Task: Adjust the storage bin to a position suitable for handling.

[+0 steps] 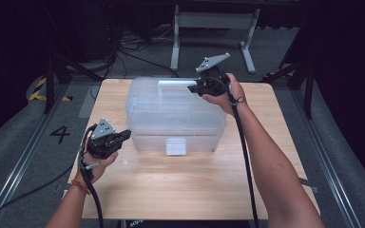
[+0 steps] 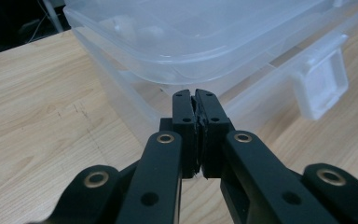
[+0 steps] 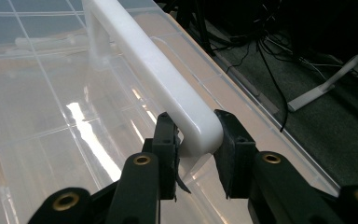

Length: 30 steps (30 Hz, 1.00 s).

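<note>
From above, a clear plastic box point(image 1: 173, 114) stands on the far half of a wooden table point(image 1: 180, 190), its back wall near the far edge and its front wall about midway. The left gripper point(image 1: 123, 136) sits just off the box's front left corner, and the right gripper point(image 1: 193, 88) is at the white handle point(image 1: 176, 84) on the lid, towards the far right corner.

The right gripper view adds what the high view cannot: the handle point(image 3: 168, 84) is a thick white bar, raised above a see-through lid point(image 3: 51, 116) ribbed in squares. The right gripper point(image 3: 196, 149) has its jaws on either side of the bar's rounded near end, clamped against it.

The left gripper view shows the front of the box point(image 2: 191, 51) from low down: a cloudy lid over a clear base, with a white latch point(image 2: 321, 86) hanging flat on the front wall. The left gripper point(image 2: 196, 100) has its jaws pressed together with nothing between them, its tips just short of the box's lower front wall and to one side of the latch, not touching.
</note>
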Motion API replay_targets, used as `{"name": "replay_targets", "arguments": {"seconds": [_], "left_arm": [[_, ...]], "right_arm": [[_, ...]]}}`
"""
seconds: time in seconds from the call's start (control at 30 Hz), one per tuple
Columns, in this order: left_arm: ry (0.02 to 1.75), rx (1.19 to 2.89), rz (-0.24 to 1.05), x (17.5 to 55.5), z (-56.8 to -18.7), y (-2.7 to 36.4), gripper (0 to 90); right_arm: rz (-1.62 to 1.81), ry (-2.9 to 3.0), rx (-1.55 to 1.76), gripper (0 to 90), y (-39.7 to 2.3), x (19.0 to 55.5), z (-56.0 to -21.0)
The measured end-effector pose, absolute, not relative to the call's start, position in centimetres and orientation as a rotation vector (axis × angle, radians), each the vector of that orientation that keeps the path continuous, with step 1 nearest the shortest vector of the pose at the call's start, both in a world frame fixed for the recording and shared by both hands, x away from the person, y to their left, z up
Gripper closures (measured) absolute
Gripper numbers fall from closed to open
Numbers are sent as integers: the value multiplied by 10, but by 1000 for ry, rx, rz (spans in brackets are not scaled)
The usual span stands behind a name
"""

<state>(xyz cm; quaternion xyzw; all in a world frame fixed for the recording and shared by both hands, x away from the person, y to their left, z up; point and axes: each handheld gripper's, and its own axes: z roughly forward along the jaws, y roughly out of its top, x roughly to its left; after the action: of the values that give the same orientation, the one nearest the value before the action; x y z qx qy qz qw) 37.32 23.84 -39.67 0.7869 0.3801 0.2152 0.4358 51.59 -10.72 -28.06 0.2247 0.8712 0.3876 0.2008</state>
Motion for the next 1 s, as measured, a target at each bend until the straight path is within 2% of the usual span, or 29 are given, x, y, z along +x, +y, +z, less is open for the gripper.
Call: {"name": "replay_targets", "arguments": {"seconds": [0.6,0.87,1.0], "left_arm": [[947,1898,553,378,-401,235,899],[945,1906,563,379,-398,235,899],[944,1911,565,379,-396,236,899]], "right_arm": [[1122,2405,642,705,-114,511,-280],[1141,2349,664,699,-134,498,-276],[1190,2294,682,699,-157,486,-270]]}}
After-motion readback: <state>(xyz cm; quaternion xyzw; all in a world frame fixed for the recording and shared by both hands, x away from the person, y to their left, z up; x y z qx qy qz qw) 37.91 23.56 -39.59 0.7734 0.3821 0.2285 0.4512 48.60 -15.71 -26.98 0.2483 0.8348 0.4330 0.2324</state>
